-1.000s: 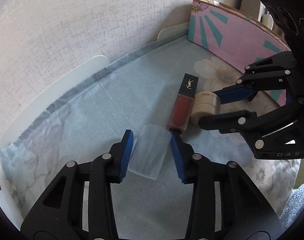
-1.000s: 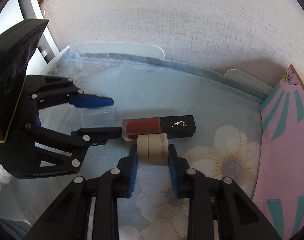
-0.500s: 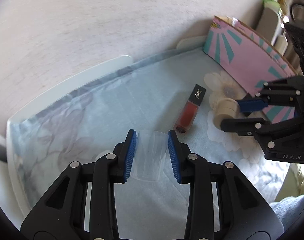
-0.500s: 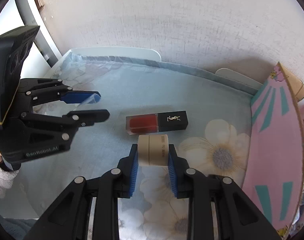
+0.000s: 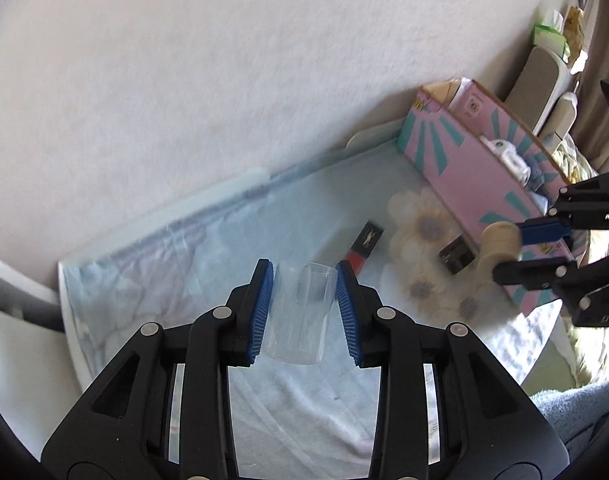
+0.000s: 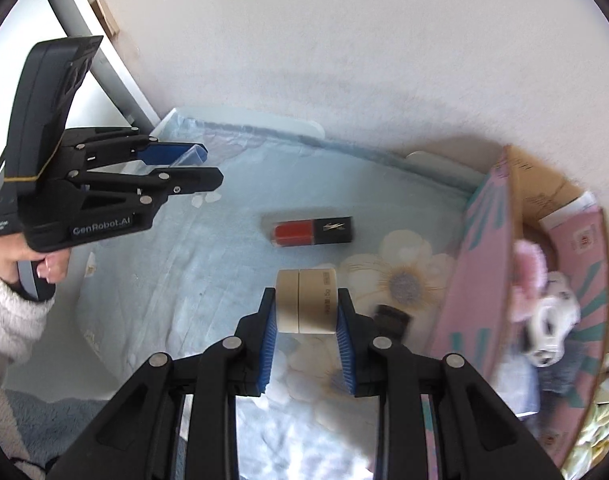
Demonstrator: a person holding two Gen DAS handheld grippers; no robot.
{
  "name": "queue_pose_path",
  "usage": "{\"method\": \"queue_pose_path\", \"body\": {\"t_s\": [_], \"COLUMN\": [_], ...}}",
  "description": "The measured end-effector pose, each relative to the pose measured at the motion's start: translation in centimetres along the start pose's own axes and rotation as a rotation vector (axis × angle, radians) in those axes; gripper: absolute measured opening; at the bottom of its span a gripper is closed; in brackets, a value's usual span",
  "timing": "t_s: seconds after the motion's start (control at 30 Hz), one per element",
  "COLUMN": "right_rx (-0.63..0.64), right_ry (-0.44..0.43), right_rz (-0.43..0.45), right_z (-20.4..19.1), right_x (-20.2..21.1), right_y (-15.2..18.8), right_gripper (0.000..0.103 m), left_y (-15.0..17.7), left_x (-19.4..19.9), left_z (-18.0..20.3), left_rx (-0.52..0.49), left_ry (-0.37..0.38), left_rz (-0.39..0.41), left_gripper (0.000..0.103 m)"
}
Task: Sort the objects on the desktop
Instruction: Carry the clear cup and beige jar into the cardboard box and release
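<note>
My left gripper point(image 5: 303, 312) is shut on a clear plastic case point(image 5: 300, 312) and holds it well above the cloth; it also shows in the right wrist view point(image 6: 192, 168). My right gripper point(image 6: 306, 340) is shut on a beige cylinder jar point(image 6: 306, 300) and holds it in the air near the pink box point(image 6: 484, 280); the jar also shows in the left wrist view point(image 5: 498, 246). A red lip tint with a black cap point(image 6: 312, 231) lies on the cloth, also in the left wrist view point(image 5: 362, 246). A small dark object point(image 6: 390, 316) lies by the box.
The table carries a pale blue flowered cloth point(image 5: 208, 248) against a white wall. The pink and teal cardboard box point(image 5: 464, 168) at the right holds several small items, among them a white and pink one point(image 6: 544, 320). A person's sleeve and hand point(image 6: 20, 280) hold the left gripper.
Both grippers have risen from the cloth with their objects. The right gripper carried the jar to the right toward the pink box. A small dark object now shows by the box.
</note>
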State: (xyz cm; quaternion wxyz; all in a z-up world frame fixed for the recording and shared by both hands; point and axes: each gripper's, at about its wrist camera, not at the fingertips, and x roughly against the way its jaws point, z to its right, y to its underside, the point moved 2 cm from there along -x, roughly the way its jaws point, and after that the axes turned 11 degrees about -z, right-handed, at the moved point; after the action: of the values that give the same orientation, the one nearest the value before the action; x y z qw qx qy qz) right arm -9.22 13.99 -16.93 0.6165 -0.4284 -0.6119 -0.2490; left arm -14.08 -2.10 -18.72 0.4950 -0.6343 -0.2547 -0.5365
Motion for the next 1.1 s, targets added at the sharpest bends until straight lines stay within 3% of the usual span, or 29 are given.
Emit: {"method": "queue_pose_path", "body": {"t_s": [0.3,0.6,0.83,1.1], "right_rx": [-0.042,-0.097,-0.125,-0.132], "right_ry": [0.042,0.082,0.071,0.057], "right_rz": [0.050,0.018,-0.015,-0.030], "right_z": [5.4,10.8,13.7,14.8], "right_x": [5.5,7.4,7.3,6.5], "right_y": [1.4,4.9,8.0,10.3], "right_gripper": [0.026,0.026,0.026,0.026], "left_y": [-6.3,-12.0,-14.0,-14.9], "left_x": [3.1,2.7,0.8,-1.2], "left_z": [6.2,14.7,20.4,23.4], "left_rx": [-0.106,-0.222,-0.287,-0.292], "left_ry": [0.009,0.073,0.097,0.109], "left_rz": [0.052,0.044,0.007,-0.028], "left_gripper": [0.030,0.030,0.030,0.030]}}
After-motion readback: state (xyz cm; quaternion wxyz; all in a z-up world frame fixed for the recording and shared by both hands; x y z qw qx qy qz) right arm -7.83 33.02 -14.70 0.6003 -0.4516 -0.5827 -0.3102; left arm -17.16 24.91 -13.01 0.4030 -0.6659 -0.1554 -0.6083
